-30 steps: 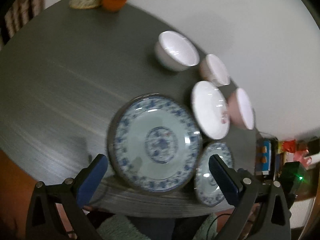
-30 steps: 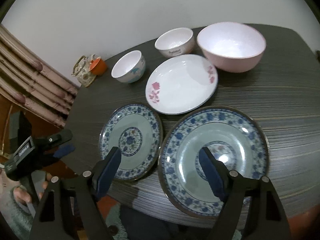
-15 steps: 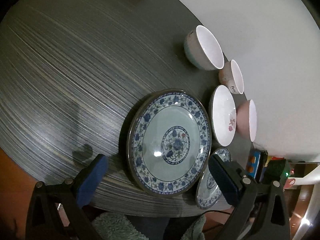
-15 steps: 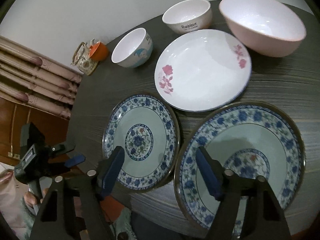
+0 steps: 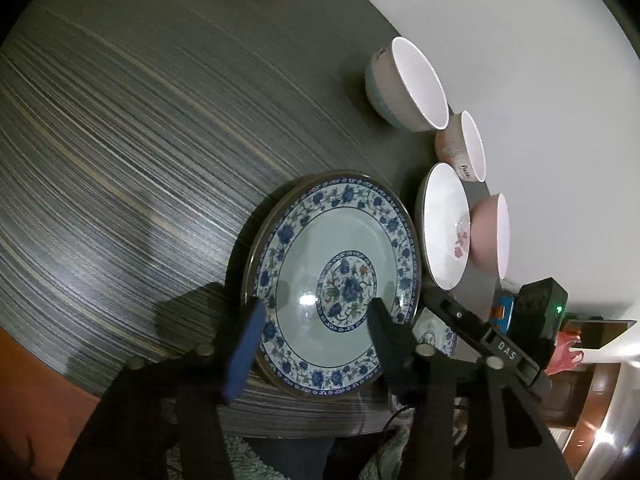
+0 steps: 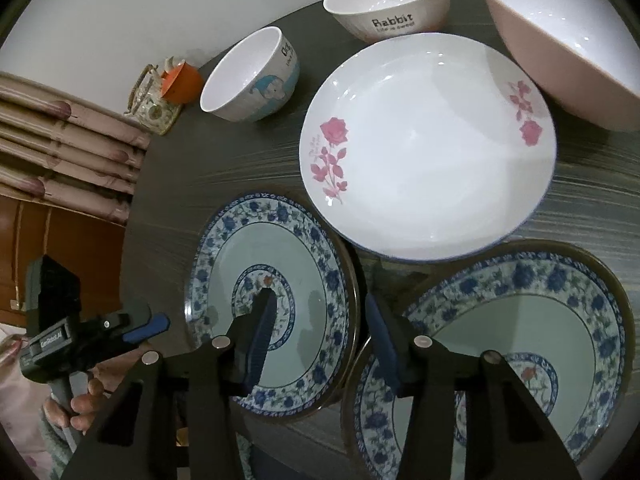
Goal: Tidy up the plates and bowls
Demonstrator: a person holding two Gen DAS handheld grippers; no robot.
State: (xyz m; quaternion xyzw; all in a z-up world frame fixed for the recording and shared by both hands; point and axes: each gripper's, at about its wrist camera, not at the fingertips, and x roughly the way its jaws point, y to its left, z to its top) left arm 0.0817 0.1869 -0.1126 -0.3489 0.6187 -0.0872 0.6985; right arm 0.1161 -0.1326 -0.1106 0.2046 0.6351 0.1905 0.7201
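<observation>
A smaller blue-patterned plate (image 6: 276, 248) (image 5: 332, 256) lies near the table's front edge, with a larger matching plate (image 6: 520, 332) (image 5: 434, 330) beside it. My right gripper (image 6: 320, 300) hangs low over the smaller plate. One finger is over the plate's middle and the other is in the gap between the two plates, so the right rim lies between the closing jaws, with no pad pressing on it. My left gripper (image 5: 316, 308) (image 6: 148, 326) is off the table edge on the plate's other side. Its jaws are closing on nothing.
Behind the blue plates lie a white rose plate (image 6: 424, 152), a pink bowl (image 6: 560, 40), a Rabbit bowl (image 6: 384, 0) and an elephant bowl (image 6: 252, 76). A teapot (image 6: 156, 100) stands at the far left. A hand (image 6: 84, 404) holds the left tool. Dark table (image 5: 120, 140) stretches to the left.
Both grippers have come down and closer to the smaller blue plate. Both pairs of jaws have narrowed, the left from fully wide. The plate's right rim now lies between the right fingers.
</observation>
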